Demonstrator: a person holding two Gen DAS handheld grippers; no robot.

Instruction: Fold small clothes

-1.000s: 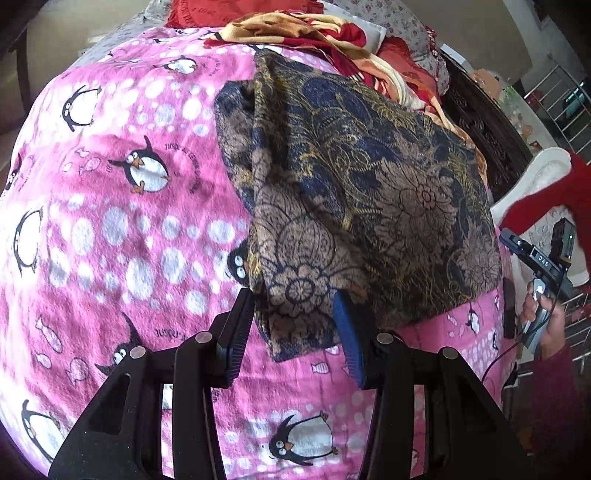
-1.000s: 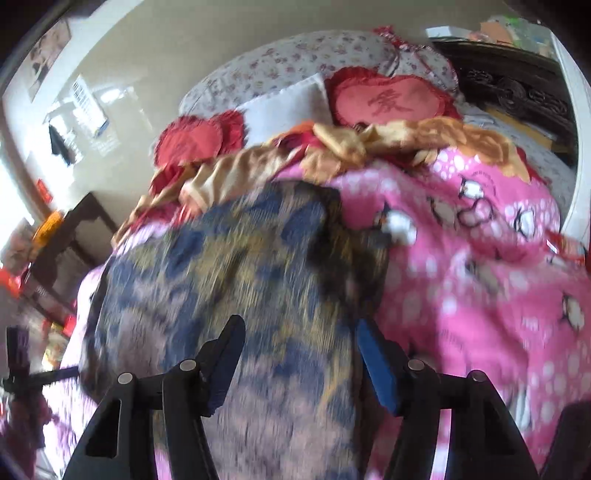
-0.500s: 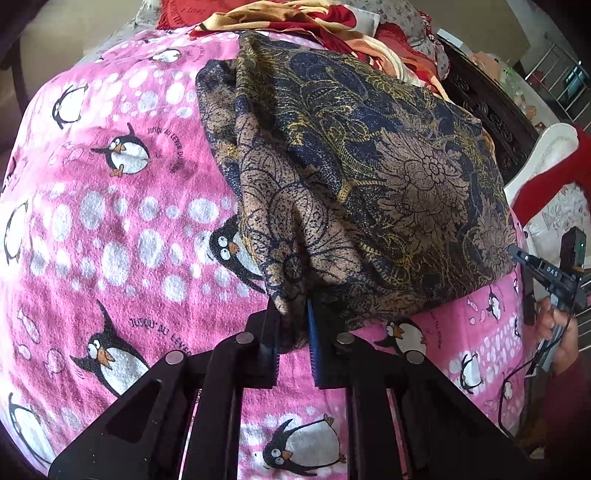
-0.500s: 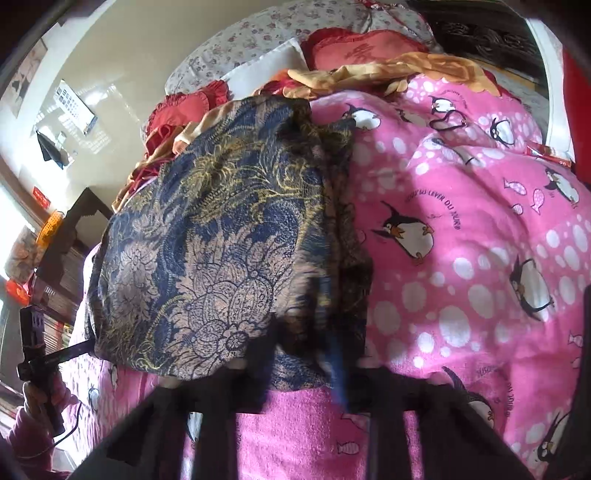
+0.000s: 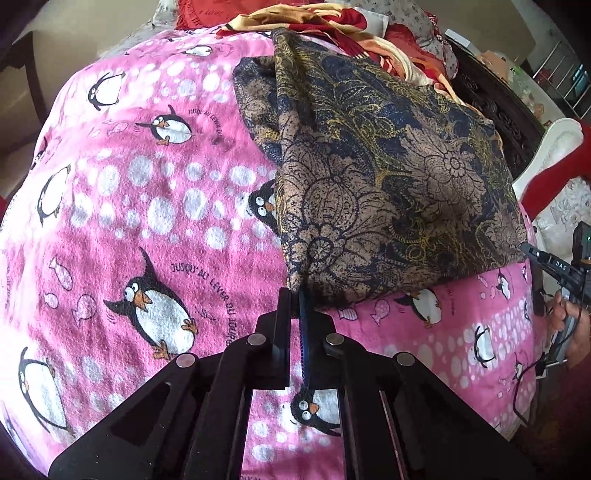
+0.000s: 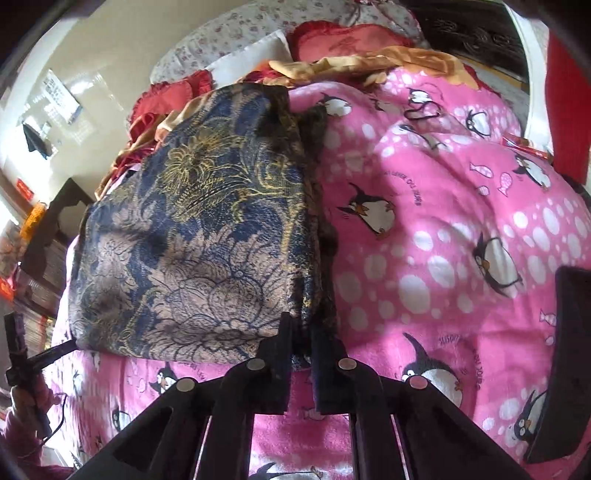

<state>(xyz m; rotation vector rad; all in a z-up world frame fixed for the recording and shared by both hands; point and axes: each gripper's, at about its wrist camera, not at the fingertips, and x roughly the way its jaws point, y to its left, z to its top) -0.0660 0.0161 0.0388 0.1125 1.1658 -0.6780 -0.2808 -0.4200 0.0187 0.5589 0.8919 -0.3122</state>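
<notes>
A dark blue and tan floral garment lies folded on a pink penguin blanket. My left gripper is shut on its near left corner, and the cloth rises in a taut fold from the tips. The right gripper reaches the near right corner at the edge of the left wrist view, held by a hand. In the right wrist view the right gripper has a bunched edge of the garment between its narrow jaws. These jaws are opening slightly, with the cloth still pinched. The left gripper shows at the far left.
Red, orange and floral clothes and pillows are heaped at the far end of the bed. Dark carved wood furniture stands beyond the garment. A dark flat object lies on the blanket at the right edge.
Both grippers stood open over the garment's near edge a second ago. Both have since closed on its near corners, and the left corner is now drawn into a tight fold.
</notes>
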